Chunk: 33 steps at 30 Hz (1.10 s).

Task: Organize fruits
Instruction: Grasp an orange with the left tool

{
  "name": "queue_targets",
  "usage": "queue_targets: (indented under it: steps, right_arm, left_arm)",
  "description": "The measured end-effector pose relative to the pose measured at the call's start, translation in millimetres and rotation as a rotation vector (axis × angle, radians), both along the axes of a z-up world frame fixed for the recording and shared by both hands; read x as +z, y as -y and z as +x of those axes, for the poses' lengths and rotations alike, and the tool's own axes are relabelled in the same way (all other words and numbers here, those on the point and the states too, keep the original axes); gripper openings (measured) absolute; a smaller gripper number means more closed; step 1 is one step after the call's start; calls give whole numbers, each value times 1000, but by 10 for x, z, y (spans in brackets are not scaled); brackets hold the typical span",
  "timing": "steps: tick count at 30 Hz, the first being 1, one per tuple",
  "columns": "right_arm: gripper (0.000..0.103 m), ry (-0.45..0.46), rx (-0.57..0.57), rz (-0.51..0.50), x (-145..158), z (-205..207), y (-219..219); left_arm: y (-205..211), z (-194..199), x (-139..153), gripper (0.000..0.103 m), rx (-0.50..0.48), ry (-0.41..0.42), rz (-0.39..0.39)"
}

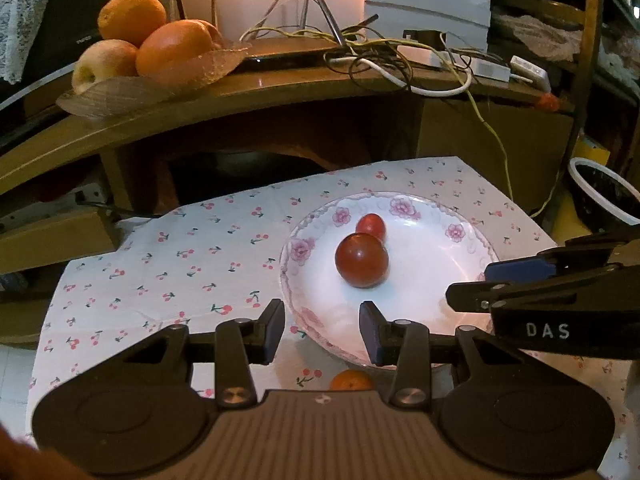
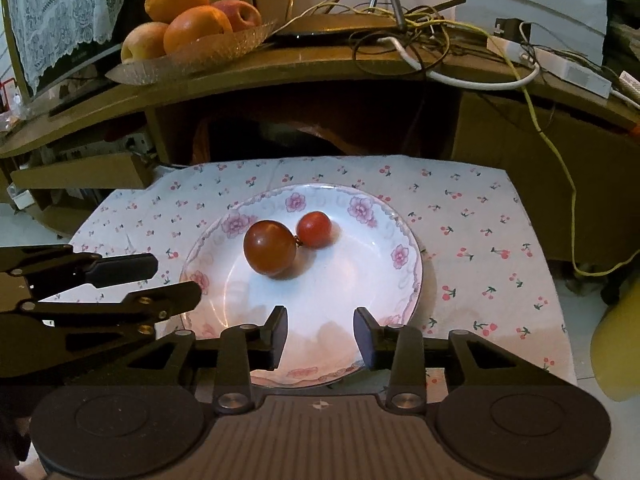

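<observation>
A white plate with pink flowers (image 1: 304, 248) (image 2: 400, 256) lies on a cherry-print cloth (image 1: 180, 256). On it rest a large dark red round fruit (image 1: 361, 260) (image 2: 270, 248) and a smaller red one (image 1: 371, 227) (image 2: 315, 229), touching each other. My left gripper (image 1: 322, 328) (image 2: 174, 278) hovers open over the plate's near-left rim, nothing between its fingers. My right gripper (image 2: 320, 328) (image 1: 472, 284) stands open over the plate's near edge, also with nothing between its fingers. A small orange fruit (image 1: 351, 381) lies on the cloth, partly hidden under my left gripper.
A glass dish (image 1: 120, 96) (image 2: 208, 56) with oranges and apples sits on the wooden shelf (image 1: 280, 88) behind. Tangled cables (image 1: 380, 52) lie on the shelf's right part. A dark bowl with a white rim (image 1: 604, 196) and a yellow object (image 2: 616, 344) stand at the right.
</observation>
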State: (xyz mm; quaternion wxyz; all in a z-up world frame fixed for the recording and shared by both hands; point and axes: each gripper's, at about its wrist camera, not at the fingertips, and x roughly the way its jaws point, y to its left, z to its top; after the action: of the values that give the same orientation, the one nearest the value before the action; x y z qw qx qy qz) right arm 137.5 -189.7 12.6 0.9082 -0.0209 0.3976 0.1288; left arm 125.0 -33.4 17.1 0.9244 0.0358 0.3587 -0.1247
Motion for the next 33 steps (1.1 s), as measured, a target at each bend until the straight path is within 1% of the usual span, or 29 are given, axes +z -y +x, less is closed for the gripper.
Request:
queue_targets:
  steps: [7, 9, 11, 15, 21, 23, 28, 31, 33]
  right_arm:
    - [40, 11, 14, 3, 58, -115, -3]
    - [43, 15, 20, 2, 74, -156, -2]
    - [44, 17, 20, 4, 89, -201, 13]
    - [44, 6, 27, 13, 91, -294, 30]
    - [44, -19, 55, -6, 31, -490, 25]
    - [44, -28, 60, -10, 11, -542, 27]
    - [46, -39, 69, -16, 6, -656, 37]
    - [47, -46, 65, -12, 23, -708, 46]
    - [51, -43, 63, -11, 40, -750, 44]
  left_arm:
    - [-58, -156, 60, 46, 11, -4, -5]
    - [-77, -213, 69, 46, 14, -8, -4]
    - [-85, -269, 77, 47, 15, -10, -2]
    - [-98, -403, 105, 47, 9, -17, -1]
    - [-120, -632, 122, 47, -4, -41, 2]
    - [-147, -728, 95, 52, -2, -56, -4]
    - [-143, -946, -40, 52, -23, -107, 19]
    - [-93, -1031, -86, 52, -45, -121, 25]
    - [-60, -1061, -126, 52, -56, -132, 21]
